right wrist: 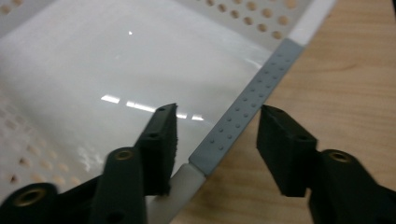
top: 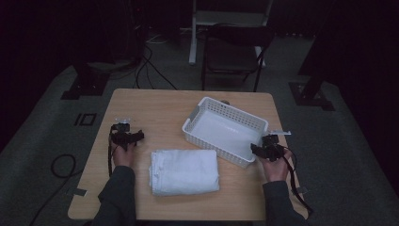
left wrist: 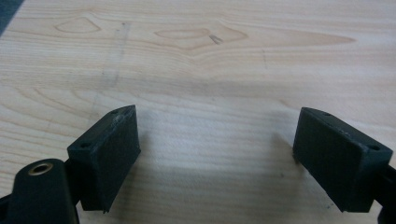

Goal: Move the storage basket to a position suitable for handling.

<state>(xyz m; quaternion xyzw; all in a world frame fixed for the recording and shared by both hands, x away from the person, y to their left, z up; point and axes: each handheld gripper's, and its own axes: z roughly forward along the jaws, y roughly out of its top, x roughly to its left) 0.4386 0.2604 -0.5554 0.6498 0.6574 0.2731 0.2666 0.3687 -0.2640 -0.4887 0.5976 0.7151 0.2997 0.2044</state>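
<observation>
On the pale wooden table (top: 155, 106), seen from the high view, a white perforated plastic basket (top: 225, 130) sits at about two o'clock from the table's middle, turned at an angle, its bottom bare. A folded white cloth (top: 184, 171) lies at about six o'clock from the middle, just beside the basket's near long wall and apart from both hands.

The right gripper (top: 260, 149) is at the basket's near right corner, at roughly four o'clock on the table. In the right gripper view its jaws straddle the basket's rim, one inside over the glossy white floor and one outside over the wood, with a grey dotted strip (right wrist: 250, 103) on the rim running between them. The pads are not pressing on the rim; gaps show on both sides, so it is released, not grasping.

The left gripper (top: 133, 136) hovers at about nine o'clock, well apart from cloth and basket. In the left gripper view its jaws stand wide, with bare wood grain between them and nothing held.
</observation>
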